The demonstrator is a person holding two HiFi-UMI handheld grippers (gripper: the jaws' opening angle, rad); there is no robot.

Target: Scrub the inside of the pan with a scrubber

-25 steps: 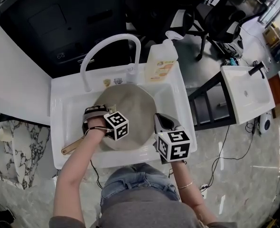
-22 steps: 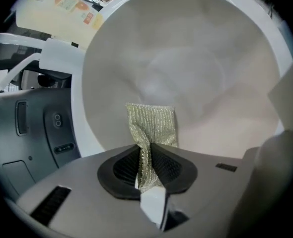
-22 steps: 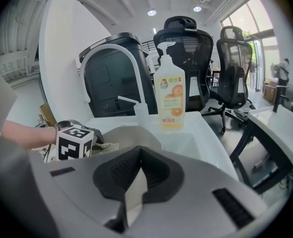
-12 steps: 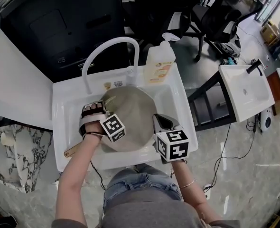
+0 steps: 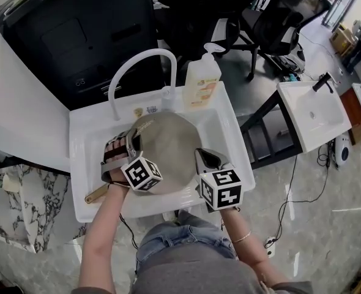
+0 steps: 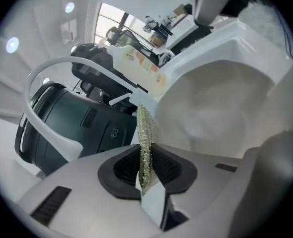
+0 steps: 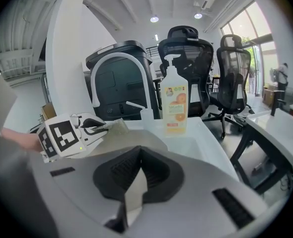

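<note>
Left tool (image 6: 146,170) is clenching the scrubber (image 6: 147,128), a thin mesh sheet that is standing on edge out of the jaws. Just right of this tool the pan (image 5: 168,146) is lying in the sink (image 5: 82,130), its inside facing up; whether the mesh is touching it cannot be told. Right tool (image 5: 204,157), across the pan, is resting at the rim with its jaws pressed together and nothing showing between them. Beyond both tools, the faucet (image 5: 137,63) is arching over the sink and a soap bottle (image 7: 175,100) is standing on the far rim. Likely fault: the mesh, being gripped by one edge only, may fold or pull free under pressure, and the unheld pan may slide. Compared with a second ago, the left tool has been turning its jaws farther away along the pan's left side, while the right tool is keeping its place.
</note>
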